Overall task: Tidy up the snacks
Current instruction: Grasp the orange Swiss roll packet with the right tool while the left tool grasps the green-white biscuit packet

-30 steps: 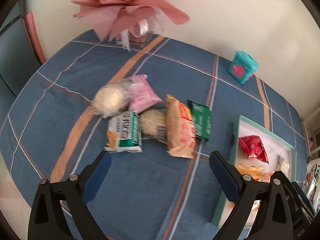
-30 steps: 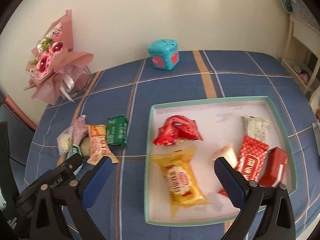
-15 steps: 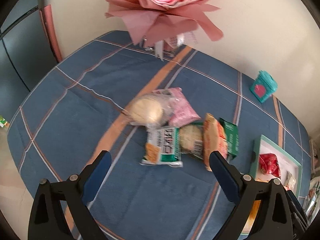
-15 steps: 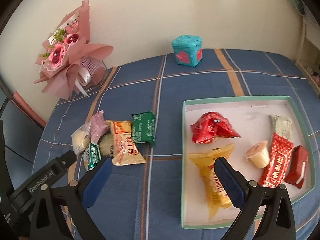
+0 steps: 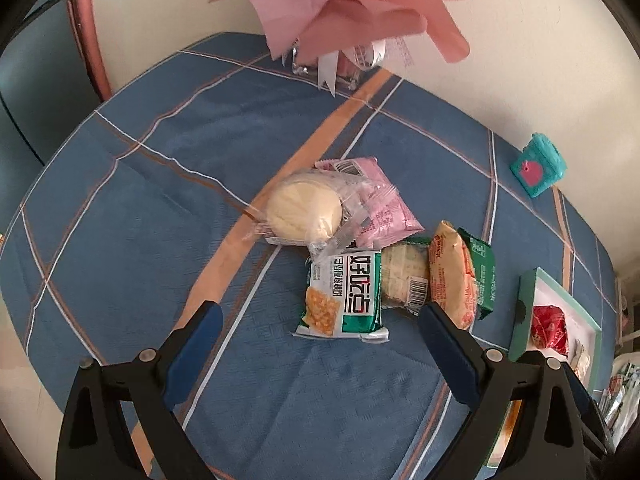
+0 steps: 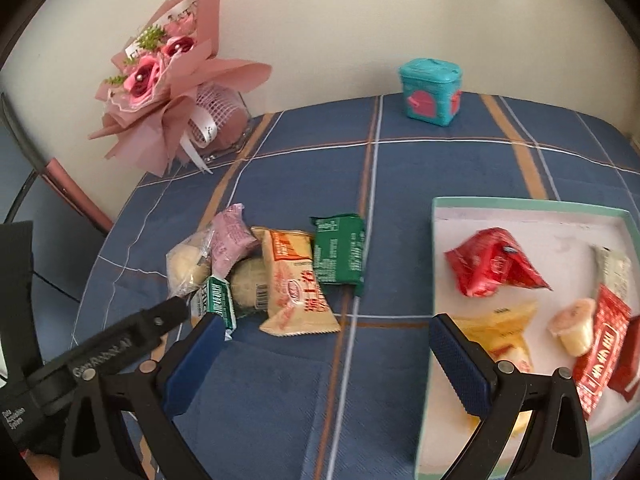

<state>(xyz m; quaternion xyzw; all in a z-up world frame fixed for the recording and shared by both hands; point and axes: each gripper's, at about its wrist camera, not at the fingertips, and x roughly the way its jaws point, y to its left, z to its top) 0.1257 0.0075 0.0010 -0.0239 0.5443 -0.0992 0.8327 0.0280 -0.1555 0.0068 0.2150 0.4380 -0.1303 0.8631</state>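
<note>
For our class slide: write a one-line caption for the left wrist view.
Open left gripper hovers before a green-and-white cracker packet among piled snacks on a blue plaid tablecloth.

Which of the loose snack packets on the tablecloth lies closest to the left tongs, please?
The green-and-white cracker packet, lying directly ahead between the open left tongs; the other packets sit beyond or beside it.
</note>
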